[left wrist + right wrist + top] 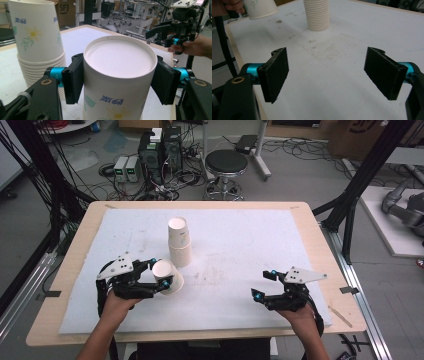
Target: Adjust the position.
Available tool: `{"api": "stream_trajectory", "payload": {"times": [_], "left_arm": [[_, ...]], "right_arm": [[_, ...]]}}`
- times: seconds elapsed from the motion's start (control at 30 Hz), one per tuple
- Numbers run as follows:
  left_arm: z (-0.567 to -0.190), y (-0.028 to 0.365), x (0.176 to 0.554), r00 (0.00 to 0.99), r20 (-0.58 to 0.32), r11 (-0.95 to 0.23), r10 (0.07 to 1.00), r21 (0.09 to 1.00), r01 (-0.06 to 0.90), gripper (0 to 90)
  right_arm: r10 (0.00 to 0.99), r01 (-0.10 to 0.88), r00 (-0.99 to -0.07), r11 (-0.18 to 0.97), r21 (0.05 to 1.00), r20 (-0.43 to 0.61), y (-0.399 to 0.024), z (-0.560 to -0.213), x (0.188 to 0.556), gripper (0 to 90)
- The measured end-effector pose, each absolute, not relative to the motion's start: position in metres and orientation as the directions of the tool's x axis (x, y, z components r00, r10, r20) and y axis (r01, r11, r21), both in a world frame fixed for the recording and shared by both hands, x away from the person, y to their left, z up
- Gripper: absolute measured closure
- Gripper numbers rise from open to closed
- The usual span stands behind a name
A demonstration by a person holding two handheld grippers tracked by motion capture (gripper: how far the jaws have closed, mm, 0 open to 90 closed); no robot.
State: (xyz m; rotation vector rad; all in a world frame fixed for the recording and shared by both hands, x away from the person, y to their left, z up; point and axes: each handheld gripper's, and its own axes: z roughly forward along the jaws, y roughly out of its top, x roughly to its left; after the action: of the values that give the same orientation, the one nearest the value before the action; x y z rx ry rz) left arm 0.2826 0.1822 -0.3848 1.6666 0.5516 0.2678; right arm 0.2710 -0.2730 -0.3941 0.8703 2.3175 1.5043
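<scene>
The paper cup [118, 75] sits upside down between the jaws of your left gripper [159, 273], at the lower left of the high view, just below and left of the stack of cups [180, 242] that stands near the middle of the white mat [250, 245]. In the left gripper view its closed base faces the camera, and the left pad [73, 78] lies against the wall while the right pad [163, 82] seems just at it; I judge the grip light, and cannot tell whether that side presses or only touches. Whether the cup rests on the mat or hangs a little above it is also unclear.

Expect this cup to be very light, thin-walled and easy to dent. The smooth printed paper is likely to slide if you hold it too gently, yet a hard squeeze would probably fold the wall inward. The stiffest place to hold looks to be near the closed base, where the bottom disc braces the wall, and that is about where your pads sit now. The rolled rim at the wide end is the next firm spot; the middle of the wall is the weakest.

Your right gripper [265, 285] waits at the lower right of the high view, jaws spread wide with nothing between them, over bare mat and well apart from the stack.
</scene>
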Motion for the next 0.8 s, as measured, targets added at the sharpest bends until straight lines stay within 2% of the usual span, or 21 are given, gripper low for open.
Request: {"api": "stream_trajectory", "payload": {"times": [0.33,0.8], "left_arm": [[-0.377,0.169,0.287,0.876,-0.137,-0.095,0.463,0.975,0.202,33.7],[-0.37,0.154,0.293,0.904,-0.128,-0.122,0.409,0.974,0.193,33.5]], "right_arm": [[0.518,0.296,-0.85,0.311,0.903,0.1,-0.247,-0.382,0.284,20.3],[0.451,0.272,-0.887,0.329,0.904,0.103,-0.223,-0.377,0.297,20.4]]}}
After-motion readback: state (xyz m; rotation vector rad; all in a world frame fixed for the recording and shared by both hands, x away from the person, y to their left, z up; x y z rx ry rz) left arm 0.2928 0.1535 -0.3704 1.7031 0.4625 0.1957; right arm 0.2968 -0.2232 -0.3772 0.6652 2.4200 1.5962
